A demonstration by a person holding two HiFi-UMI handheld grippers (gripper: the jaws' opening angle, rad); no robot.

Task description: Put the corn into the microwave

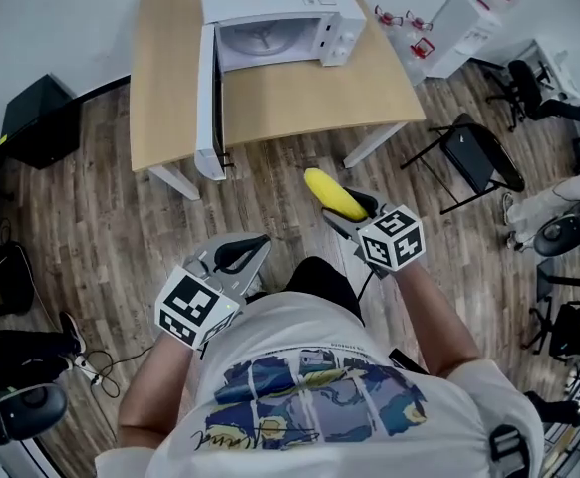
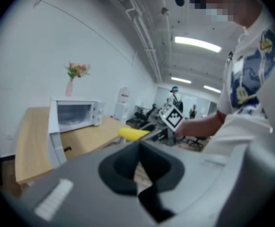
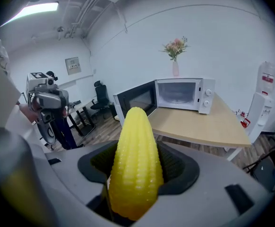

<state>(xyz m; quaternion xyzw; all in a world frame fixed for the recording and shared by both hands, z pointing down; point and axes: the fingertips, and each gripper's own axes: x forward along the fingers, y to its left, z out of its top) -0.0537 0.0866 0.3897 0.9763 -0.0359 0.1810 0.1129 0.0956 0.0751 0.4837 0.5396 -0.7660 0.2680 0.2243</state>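
Note:
A yellow corn cob (image 1: pixel 333 194) (image 3: pixel 135 162) sticks out from my right gripper (image 1: pixel 355 210) (image 3: pixel 136 174), which is shut on it in mid-air over the floor, short of the table. The cob also shows in the left gripper view as corn (image 2: pixel 133 134). The white microwave (image 1: pixel 280 18) (image 3: pixel 180 94) (image 2: pixel 76 112) stands at the back of the wooden table (image 1: pixel 310 93) with its door (image 1: pixel 206 98) swung wide open and the cavity showing. My left gripper (image 1: pixel 238 257) (image 2: pixel 138 167) hangs low at the left, shut with nothing in it.
A black folding chair (image 1: pixel 474 157) stands right of the table. A vase of flowers (image 3: pixel 175 56) sits on top of the microwave. A black box (image 1: pixel 36 118) lies on the floor at the left. Office chairs and gear crowd the right edge.

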